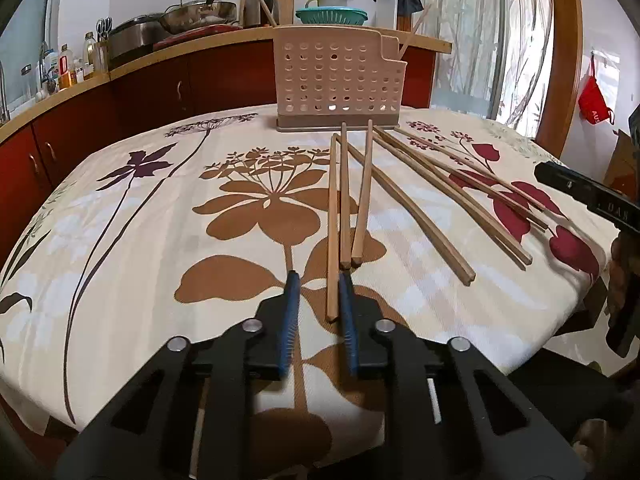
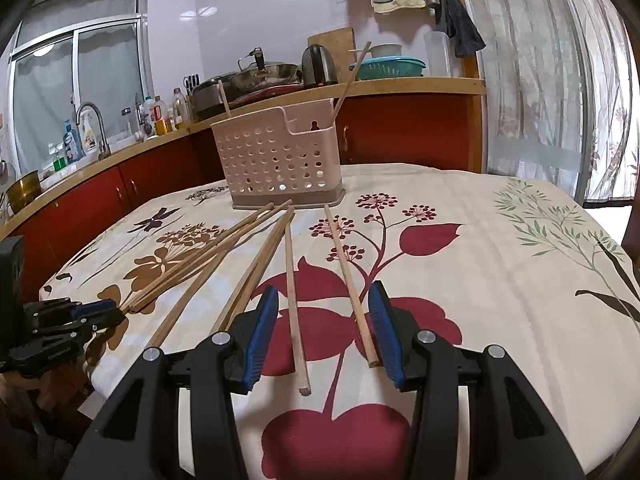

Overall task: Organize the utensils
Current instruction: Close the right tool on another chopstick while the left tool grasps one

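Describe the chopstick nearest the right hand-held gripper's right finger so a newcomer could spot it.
Start at the perforated pink utensil holder at the table's far side. From its base, wooden chopsticks fan toward the camera; take the rightmost chopstick, lying across the red flower print. Unlike the crowded, overlapping sticks to its left, it lies alone, ending by the right hand-held gripper.

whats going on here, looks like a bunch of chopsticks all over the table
A person with a handheld gripper in each hand is sorting wooden chopsticks into the perforated holder at the back of the floral tablecloth. Two chopsticks already stand in it; the rest lie loose on the cloth. The left gripper is open around the near end of one chopstick. The right gripper is open with two chopsticks lying between its fingers. Neither grips anything yet.
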`<state>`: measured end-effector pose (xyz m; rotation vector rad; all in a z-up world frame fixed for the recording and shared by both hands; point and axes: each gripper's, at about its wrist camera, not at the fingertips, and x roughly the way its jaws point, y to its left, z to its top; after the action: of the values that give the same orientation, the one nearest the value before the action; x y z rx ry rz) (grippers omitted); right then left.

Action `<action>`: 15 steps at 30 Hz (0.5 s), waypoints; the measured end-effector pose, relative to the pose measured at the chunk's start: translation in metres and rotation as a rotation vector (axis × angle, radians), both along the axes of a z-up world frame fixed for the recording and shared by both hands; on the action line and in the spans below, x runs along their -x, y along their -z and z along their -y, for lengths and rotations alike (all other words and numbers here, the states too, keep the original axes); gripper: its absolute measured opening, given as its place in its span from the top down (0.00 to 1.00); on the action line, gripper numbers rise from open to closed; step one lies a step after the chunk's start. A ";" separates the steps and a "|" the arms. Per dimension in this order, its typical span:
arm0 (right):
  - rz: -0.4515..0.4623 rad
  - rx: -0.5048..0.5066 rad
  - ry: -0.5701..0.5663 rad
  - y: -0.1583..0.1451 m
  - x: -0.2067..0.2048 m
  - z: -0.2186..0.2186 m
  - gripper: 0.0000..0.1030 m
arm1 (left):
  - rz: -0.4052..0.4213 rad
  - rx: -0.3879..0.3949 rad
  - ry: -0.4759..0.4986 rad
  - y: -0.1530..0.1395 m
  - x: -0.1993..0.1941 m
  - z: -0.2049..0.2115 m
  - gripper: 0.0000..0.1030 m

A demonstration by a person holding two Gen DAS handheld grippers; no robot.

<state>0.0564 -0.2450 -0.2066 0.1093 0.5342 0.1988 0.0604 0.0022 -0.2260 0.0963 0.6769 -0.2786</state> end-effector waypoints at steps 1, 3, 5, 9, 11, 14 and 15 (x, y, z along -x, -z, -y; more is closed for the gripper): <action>0.001 0.001 -0.001 0.000 0.000 0.000 0.54 | 0.003 0.001 -0.002 0.000 0.000 0.000 0.88; 0.004 0.003 -0.001 0.000 0.001 0.000 0.54 | 0.010 0.001 -0.009 0.001 0.000 0.000 0.93; 0.003 0.003 0.000 0.000 0.001 0.000 0.54 | 0.015 0.008 -0.023 0.001 0.000 -0.001 0.94; -0.005 0.005 0.004 0.003 0.000 0.001 0.54 | 0.038 0.025 -0.049 -0.003 -0.001 -0.006 0.94; -0.011 0.007 0.005 0.006 0.000 0.002 0.54 | 0.051 0.024 -0.062 -0.004 -0.001 -0.008 0.94; -0.014 0.008 0.002 0.009 0.001 0.003 0.57 | 0.042 0.031 -0.080 -0.003 -0.005 -0.011 0.94; -0.016 0.009 -0.001 0.010 0.001 0.003 0.58 | 0.039 0.032 -0.088 -0.002 -0.007 -0.013 0.94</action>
<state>0.0550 -0.2477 -0.2169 0.1023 0.5515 0.1969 0.0670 0.0148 -0.2238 0.0407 0.6358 -0.2022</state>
